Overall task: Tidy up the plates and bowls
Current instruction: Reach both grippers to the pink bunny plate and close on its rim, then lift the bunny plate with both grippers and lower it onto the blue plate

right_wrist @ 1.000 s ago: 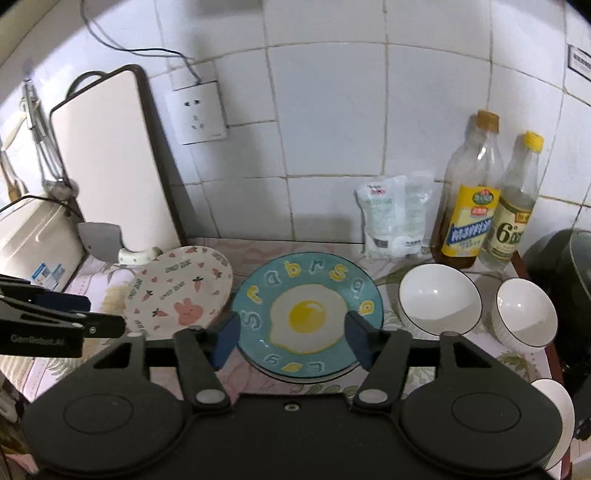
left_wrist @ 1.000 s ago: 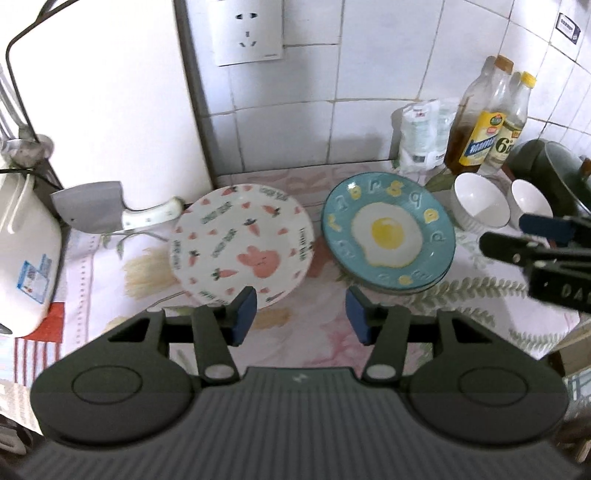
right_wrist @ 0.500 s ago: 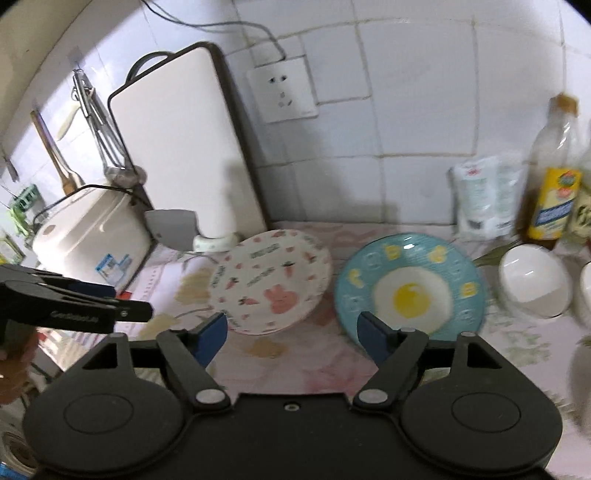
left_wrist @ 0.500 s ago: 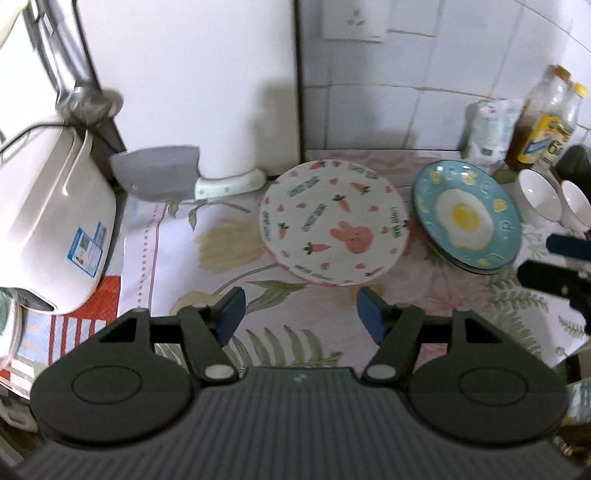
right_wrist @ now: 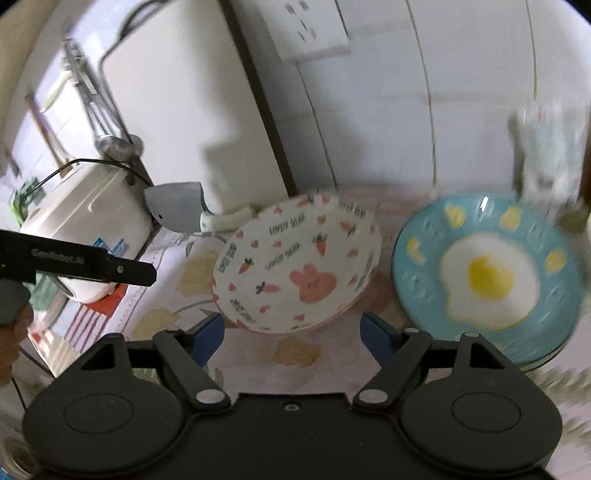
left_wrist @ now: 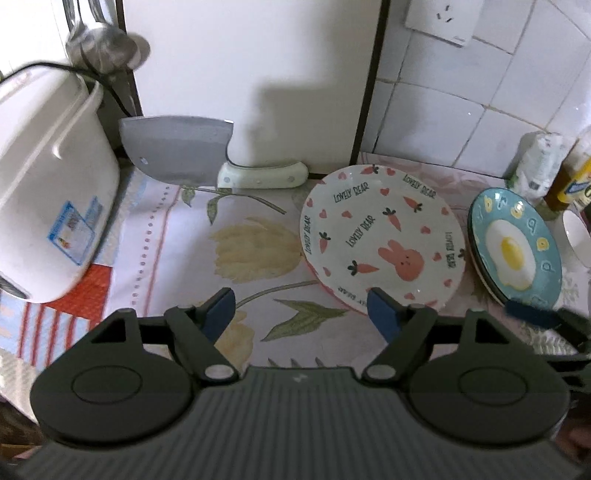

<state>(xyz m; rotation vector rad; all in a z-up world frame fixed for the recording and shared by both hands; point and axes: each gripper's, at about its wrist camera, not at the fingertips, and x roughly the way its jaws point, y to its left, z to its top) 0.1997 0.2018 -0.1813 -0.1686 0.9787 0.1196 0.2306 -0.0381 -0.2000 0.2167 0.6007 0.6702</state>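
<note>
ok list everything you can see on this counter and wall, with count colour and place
rabbit plate: 1, white with pink rabbit and carrots, centre of counter
egg plate: top of a small stack, blue with fried egg, right of rabbit plate
bowl: 1 partly seen, white, far right edge
cleaver: 1, grey blade, pale handle, leaning at cutting board
cutting board: 1, white, upright against wall
rice cooker: 1, white, far left
bottle: 1, amber, blurred, right
wall socket: 1, white, on tiles
left tool: open, empty
right tool: open, empty
</note>
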